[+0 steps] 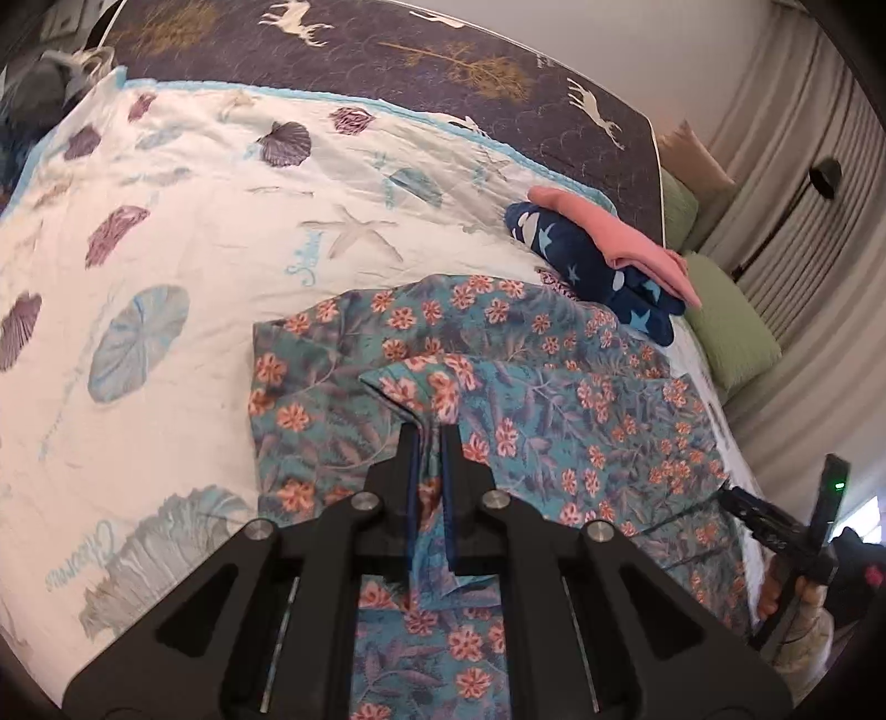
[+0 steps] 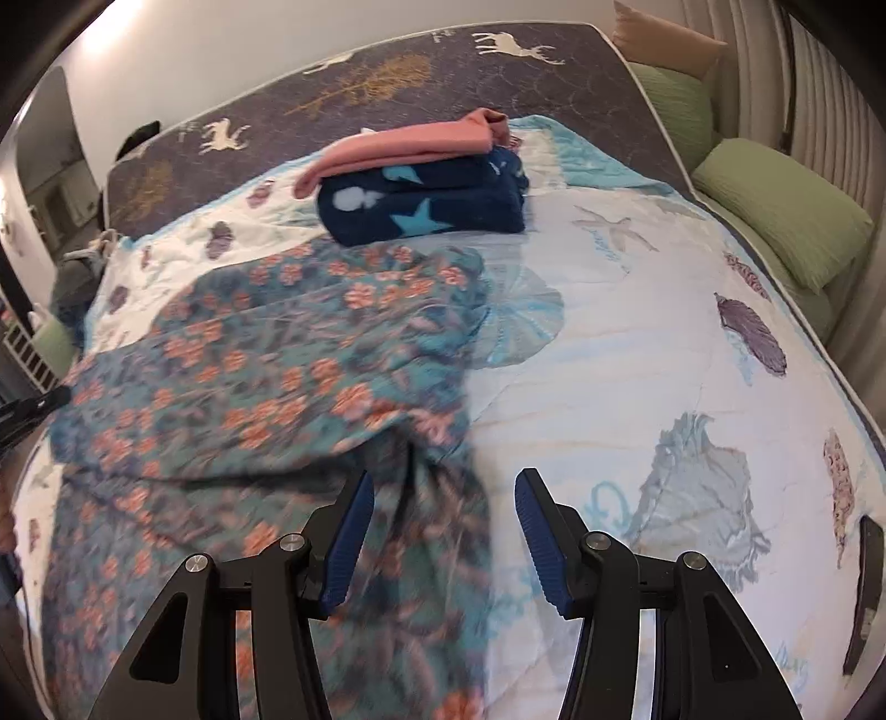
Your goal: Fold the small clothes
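A teal floral garment (image 1: 554, 399) with orange flowers lies spread on the bed. My left gripper (image 1: 432, 437) is shut on a folded edge of it and holds that edge slightly raised. In the right wrist view the same garment (image 2: 266, 376) covers the left half of the bed, blurred. My right gripper (image 2: 443, 487) is open and empty, just above the garment's right edge. The right gripper also shows at the far right of the left wrist view (image 1: 775, 520).
A folded pile, a pink garment (image 2: 410, 144) on a navy star-print one (image 2: 426, 205), sits at the back of the white seashell quilt (image 2: 664, 360). Green pillows (image 2: 786, 210) line the right side. A dark deer-print mattress (image 1: 387, 44) lies behind.
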The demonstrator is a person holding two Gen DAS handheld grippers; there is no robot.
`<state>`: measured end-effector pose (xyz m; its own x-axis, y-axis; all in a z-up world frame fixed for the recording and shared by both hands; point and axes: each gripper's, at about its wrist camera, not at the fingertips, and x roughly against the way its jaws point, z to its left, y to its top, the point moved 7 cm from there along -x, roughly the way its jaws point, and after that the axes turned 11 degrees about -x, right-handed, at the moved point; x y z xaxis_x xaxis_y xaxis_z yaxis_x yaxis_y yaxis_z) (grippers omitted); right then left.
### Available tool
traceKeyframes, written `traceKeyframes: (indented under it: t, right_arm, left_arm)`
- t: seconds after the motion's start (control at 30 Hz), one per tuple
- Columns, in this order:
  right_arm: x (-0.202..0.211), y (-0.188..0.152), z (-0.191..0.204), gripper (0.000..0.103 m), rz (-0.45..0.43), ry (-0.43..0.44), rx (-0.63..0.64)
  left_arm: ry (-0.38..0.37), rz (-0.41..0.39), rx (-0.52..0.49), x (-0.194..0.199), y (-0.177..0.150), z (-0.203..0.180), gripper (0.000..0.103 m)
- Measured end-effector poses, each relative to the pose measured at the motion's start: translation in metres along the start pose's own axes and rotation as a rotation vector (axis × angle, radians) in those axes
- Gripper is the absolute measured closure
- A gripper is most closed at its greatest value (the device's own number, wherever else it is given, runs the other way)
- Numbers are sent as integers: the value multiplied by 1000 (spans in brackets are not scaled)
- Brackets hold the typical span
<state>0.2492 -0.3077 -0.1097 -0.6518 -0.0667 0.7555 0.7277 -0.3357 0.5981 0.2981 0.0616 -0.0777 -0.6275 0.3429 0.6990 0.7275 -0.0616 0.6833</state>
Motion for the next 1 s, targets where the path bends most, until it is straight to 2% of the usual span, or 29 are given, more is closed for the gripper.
traceKeyframes:
  t: [0.03,0.07,0.2,0.3,0.37,0.43,0.47,0.5,0.57,0.67,0.8,0.83,0.87,0.93,1.0]
  right_arm:
    - [-2,2,0,64,-8,-9,4]
    - [-2,4,-2,97,-8,-24,3]
    - [18,5,-18,96,-45,-25,-92]
    - [13,1,-36,94,0,-116,-95]
    - [9,-6,-43,93,52,-82,-108]
    - [17,-8,-45,91,45,-53,-115]
    - [21,-9,-43,90,28,-52,-103]
    - [28,-7,-39,88,3,-47,-80]
    - [37,-6,-26,84,-25,-21,-35]
    - [49,-7,4,78,-43,47,36]
    - [52,-17,44,70,-42,109,139]
    - [50,-20,52,69,-41,122,161]
    - [49,-21,57,68,-41,126,173]
    - [48,-25,62,67,-42,123,184]
    - [48,-25,59,67,-37,121,172]
  left_arm:
    - [-1,-6,-2,3,0,-1,95]
    - [-2,-9,-5,6,0,-1,95]
    - [-15,-2,-18,15,-2,-6,94]
    - [-4,19,-25,11,-6,0,94]
    - [-2,41,-19,5,-12,3,92]
    - [11,64,-7,2,-19,7,90]
    - [16,73,4,1,-23,9,84]
    - [18,80,14,1,-26,11,82]
    - [25,91,47,3,-32,17,67]
    - [2,99,76,4,-41,19,54]
    - [-47,163,87,-8,-61,11,54]
    - [-61,169,75,-10,-64,7,79]
    - [-73,178,52,-10,-65,1,97]
    - [-105,158,50,4,-60,-5,99]
    - [-87,165,18,23,-54,-7,98]
